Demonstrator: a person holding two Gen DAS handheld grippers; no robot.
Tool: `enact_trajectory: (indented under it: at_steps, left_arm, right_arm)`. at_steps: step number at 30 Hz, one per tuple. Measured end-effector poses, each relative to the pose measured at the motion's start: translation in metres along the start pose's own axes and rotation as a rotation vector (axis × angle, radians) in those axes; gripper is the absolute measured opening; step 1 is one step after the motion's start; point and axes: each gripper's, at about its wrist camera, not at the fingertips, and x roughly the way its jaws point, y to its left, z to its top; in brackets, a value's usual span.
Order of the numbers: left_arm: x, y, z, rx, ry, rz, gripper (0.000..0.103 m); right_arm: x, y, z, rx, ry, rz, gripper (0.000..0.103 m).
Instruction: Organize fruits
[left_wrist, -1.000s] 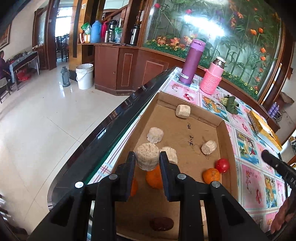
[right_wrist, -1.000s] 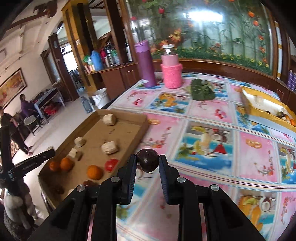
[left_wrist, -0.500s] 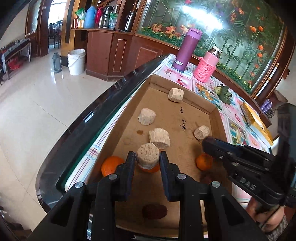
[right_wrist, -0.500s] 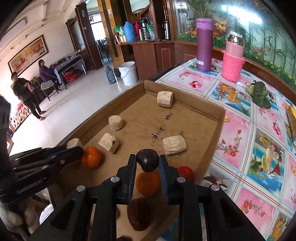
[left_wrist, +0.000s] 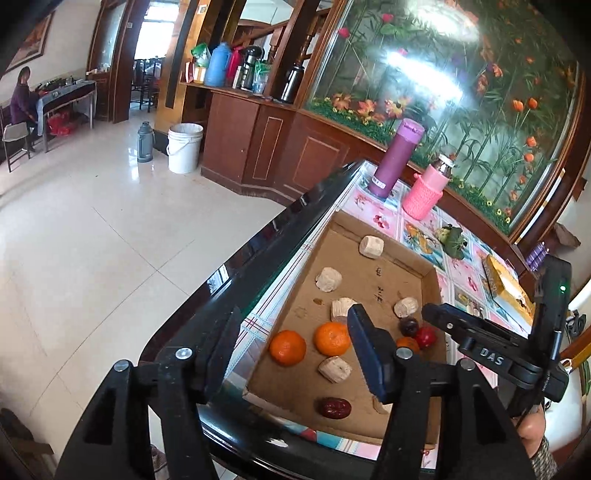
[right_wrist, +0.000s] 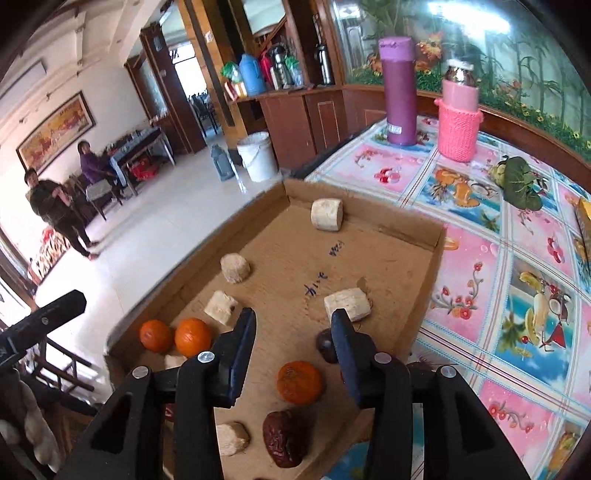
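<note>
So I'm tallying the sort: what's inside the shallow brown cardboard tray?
Shallow brown cardboard tray: three oranges, pale cut chunks, wrinkled red date, dark round fruit. Gripper fingers hide some.

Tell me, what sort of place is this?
Probably a restaurant or a large home dining hall: a floral oilcloth table, a wooden sideboard lined with thermos flasks, and another dining table beyond.
</note>
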Motion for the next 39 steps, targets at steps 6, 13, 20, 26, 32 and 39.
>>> enact_trajectory:
  at_steps: [6,13,20,26,32,39]
  left_arm:
    - [-0.004,-0.038,-0.012,0.071,-0.024,0.020,0.068]
    - [-0.012,-0.109,-0.029,0.230,-0.161,0.112,0.092]
    - [0.000,-0.141,-0.039,0.351,-0.197,0.194,0.092]
    - [0.008,-0.135,-0.040,0.358,-0.178,0.243,0.092]
    - [0.016,-0.122,-0.035,0.329,-0.161,0.247,0.092]
    - [0.026,-0.118,-0.035,0.330,-0.133,0.238,0.092]
  right_arm:
    - [-0.038,-0.013,-0.018,0.024,-0.060,-0.013,0.058]
    - [-0.095,-0.046,-0.056,0.100,-0.152,-0.146,0.066]
    - [-0.124,-0.067,-0.097,0.223,-0.213,-0.256,0.074]
    - [-0.112,-0.059,-0.102,0.204,-0.177,-0.254,0.074]
    - [-0.094,-0.044,-0.104,0.161,-0.142,-0.240,0.076]
    - [-0.084,-0.040,-0.108,0.165,-0.116,-0.241,0.076]
